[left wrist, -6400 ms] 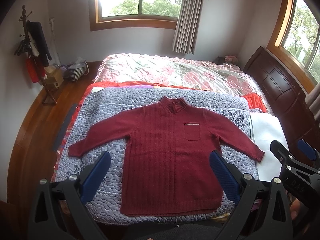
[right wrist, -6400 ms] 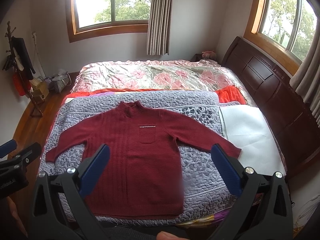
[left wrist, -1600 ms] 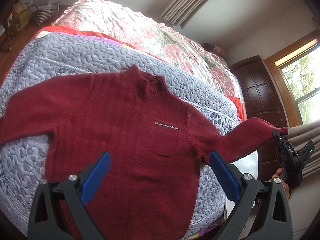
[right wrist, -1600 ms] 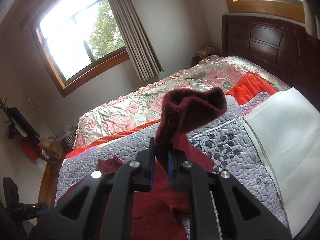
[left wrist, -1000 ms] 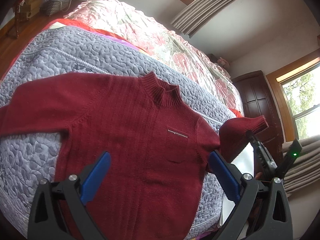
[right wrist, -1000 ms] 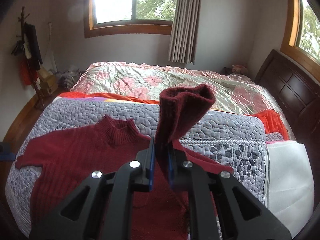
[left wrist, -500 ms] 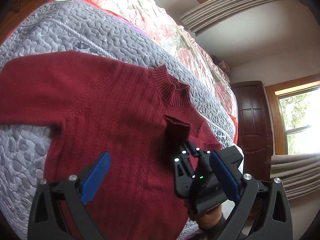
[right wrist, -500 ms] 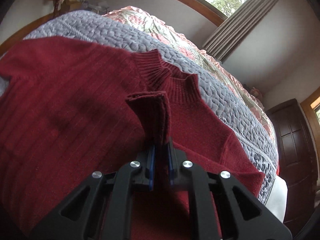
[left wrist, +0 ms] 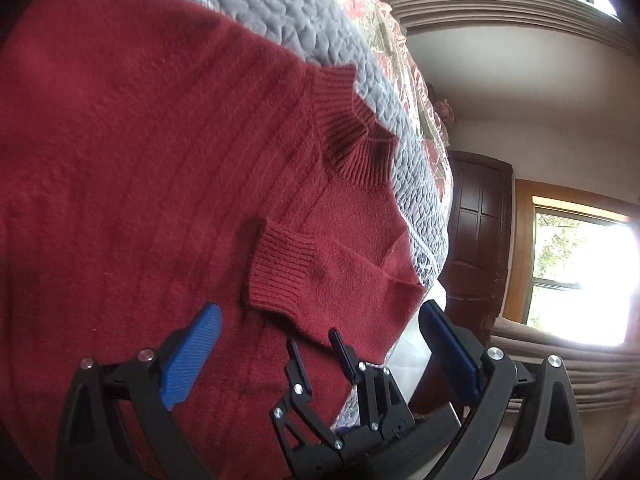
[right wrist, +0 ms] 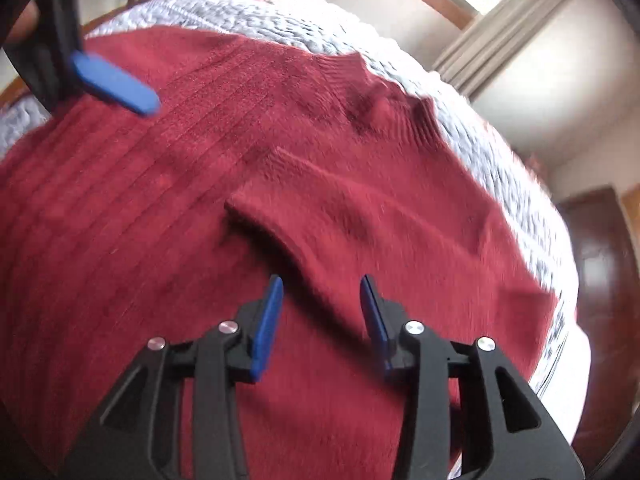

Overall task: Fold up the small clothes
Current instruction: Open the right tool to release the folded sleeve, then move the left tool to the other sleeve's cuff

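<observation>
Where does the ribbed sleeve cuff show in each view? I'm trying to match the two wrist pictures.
Left wrist view: the sleeve cuff lies flat on the sweater's chest, centre of the picture, just beyond the open right tongs.
Right wrist view: the cuff lies centre-left, blurred, ahead of the tongs.
Shared landmark: the ribbed collar, beyond the cuff in both.

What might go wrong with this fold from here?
The folded sleeve lies loose and angled across the sweater, so its cuff may shift or bunch. The right gripper, jaws open, sits close above the sleeve and may snag the knit. The other sleeve is out of view.
</observation>
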`<state>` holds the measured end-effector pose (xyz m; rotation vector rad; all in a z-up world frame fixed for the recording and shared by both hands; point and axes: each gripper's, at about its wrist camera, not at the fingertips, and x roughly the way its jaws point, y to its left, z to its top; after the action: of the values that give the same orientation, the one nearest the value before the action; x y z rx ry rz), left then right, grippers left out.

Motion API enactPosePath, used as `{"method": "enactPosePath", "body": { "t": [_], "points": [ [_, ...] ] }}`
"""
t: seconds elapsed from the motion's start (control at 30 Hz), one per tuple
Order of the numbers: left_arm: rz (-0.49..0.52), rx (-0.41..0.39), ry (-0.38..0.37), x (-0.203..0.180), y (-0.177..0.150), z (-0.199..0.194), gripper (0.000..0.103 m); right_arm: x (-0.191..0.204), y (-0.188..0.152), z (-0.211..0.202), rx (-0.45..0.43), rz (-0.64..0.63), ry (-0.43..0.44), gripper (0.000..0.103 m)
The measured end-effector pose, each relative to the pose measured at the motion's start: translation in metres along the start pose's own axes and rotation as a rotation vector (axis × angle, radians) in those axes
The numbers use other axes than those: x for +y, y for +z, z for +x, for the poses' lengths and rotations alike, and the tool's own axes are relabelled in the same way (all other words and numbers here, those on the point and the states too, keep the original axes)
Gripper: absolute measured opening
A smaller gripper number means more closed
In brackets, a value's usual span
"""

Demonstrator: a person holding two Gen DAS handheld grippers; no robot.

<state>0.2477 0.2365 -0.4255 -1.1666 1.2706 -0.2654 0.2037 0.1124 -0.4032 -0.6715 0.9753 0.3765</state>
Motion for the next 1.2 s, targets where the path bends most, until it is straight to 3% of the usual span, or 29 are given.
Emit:
{"method": "enactPosePath", "body": {
  "t": [0.17,0.23,0.33,0.43,0.5,0.57,0.6,0.73,0.77,0.93,1.2],
  "points": [
    [-0.073,0.108,-0.003,0.016,0.002,0.055,0.099,-0.025,-0.039,-0.034,0.049,0.161,0.076,0.047],
    [-0.088,0.135,0.032,0.020,0.003,0.071,0.099,-0.030,-0.051,-0.042,0.064,0.202,0.093,0.047],
    [-0.126,0.164,0.072,0.026,0.003,0.090,0.099,-0.037,-0.062,-0.051,0.077,0.262,0.123,0.047],
    [-0.147,0.140,0.082,0.023,0.005,0.095,0.098,-0.039,-0.064,-0.059,0.064,0.289,0.139,0.047],
    [-0.114,0.129,0.132,0.014,0.007,0.098,0.092,-0.042,-0.063,-0.065,0.048,0.311,0.151,0.048],
    [-0.095,0.129,0.181,0.006,0.008,0.100,0.065,-0.046,-0.061,-0.073,0.035,0.338,0.173,0.050],
    [-0.081,0.129,0.203,0.001,0.008,0.101,0.058,-0.046,-0.060,-0.075,0.029,0.345,0.179,0.050],
    [0.019,0.104,0.261,-0.020,0.006,0.102,0.018,-0.043,-0.060,-0.083,0.016,0.350,0.199,0.051],
    [0.052,0.099,0.264,-0.025,0.006,0.102,0.014,-0.042,-0.062,-0.085,0.016,0.351,0.203,0.051],
    [0.248,0.033,0.272,-0.063,0.007,0.087,0.009,-0.033,-0.067,-0.088,0.031,0.343,0.216,0.051],
    [0.562,-0.123,0.248,-0.134,0.005,0.012,0.009,-0.023,-0.071,-0.089,0.060,0.364,0.250,0.051]
  ]
}}
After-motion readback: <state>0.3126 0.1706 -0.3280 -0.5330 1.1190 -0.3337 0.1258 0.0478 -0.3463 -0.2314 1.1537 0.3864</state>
